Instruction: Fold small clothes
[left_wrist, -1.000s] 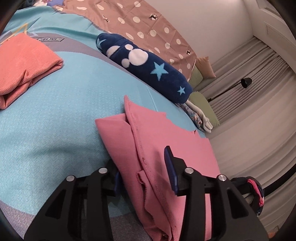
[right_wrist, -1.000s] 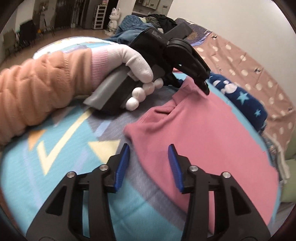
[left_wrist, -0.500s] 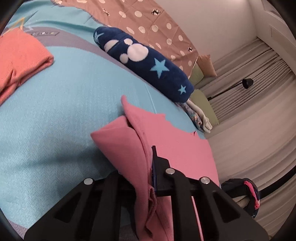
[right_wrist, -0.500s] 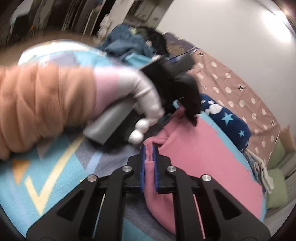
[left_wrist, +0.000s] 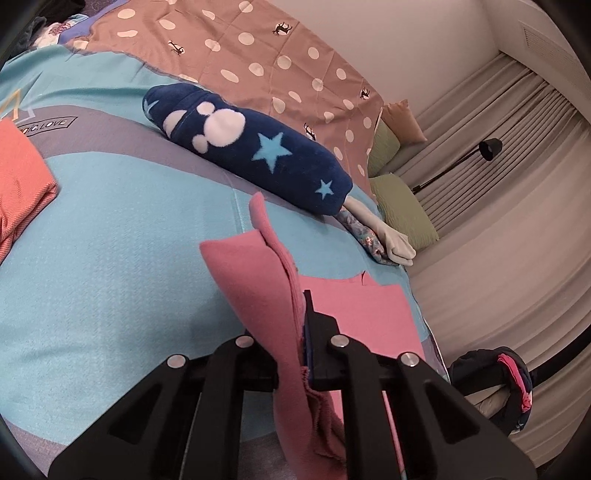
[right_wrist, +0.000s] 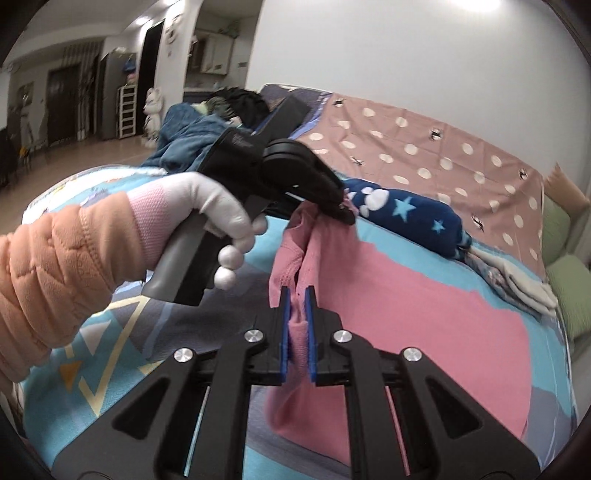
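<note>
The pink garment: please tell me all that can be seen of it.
The pink garment is a soft, finely knit cloth. Most of it lies flat on the turquoise bedcover. One edge is bunched and lifted, pinched by the left gripper and, nearer, between the blue pads of the right gripper. A raw hem hangs below.

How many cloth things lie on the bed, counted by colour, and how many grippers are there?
Pink garment: 1
Orange folded cloth: 1
Navy star-print fleece roll: 1
Green cushions: 2
Grippers, left gripper and right gripper, both shut on the pink garment: 2
Total: 7
</note>
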